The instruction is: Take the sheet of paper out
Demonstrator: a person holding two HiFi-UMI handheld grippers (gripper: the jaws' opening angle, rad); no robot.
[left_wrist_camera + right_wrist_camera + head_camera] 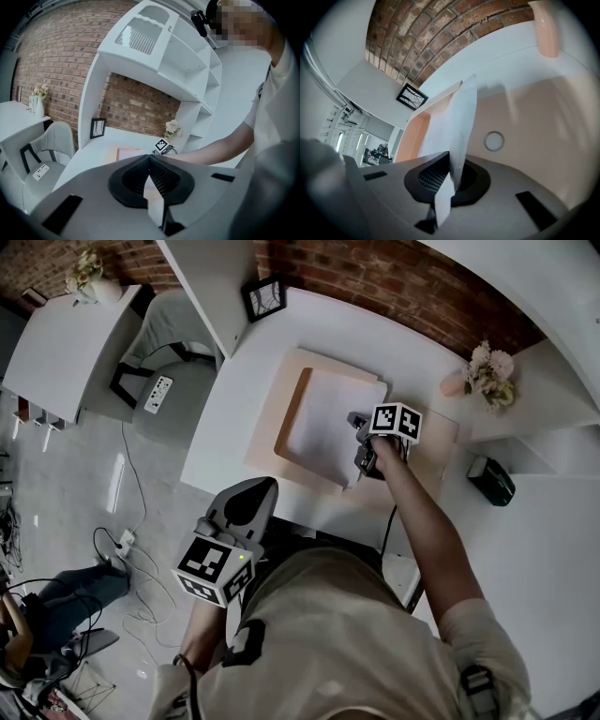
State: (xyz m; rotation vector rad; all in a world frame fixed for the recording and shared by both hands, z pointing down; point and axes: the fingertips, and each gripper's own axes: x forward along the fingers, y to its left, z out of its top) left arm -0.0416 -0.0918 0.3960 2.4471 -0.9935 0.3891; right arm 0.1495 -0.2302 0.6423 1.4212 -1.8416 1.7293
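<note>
The views are showing one white sheet of paper (328, 418), one peach tray (291, 413), one black picture frame (264, 298), perhaps one small black box (491, 480), and two pale flower bunches, the near bunch (490, 374) and the far bunch (86, 268).

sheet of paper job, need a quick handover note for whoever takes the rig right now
Right gripper: jaws shut on one edge of the sheet of paper.
Left gripper: jaws shut, empty, held back from the white desk.
Paper: most of it lies in the shallow peach tray on the desk.
Done: edge gripped and raised.
Left: draw the sheet clear of the tray.
</note>
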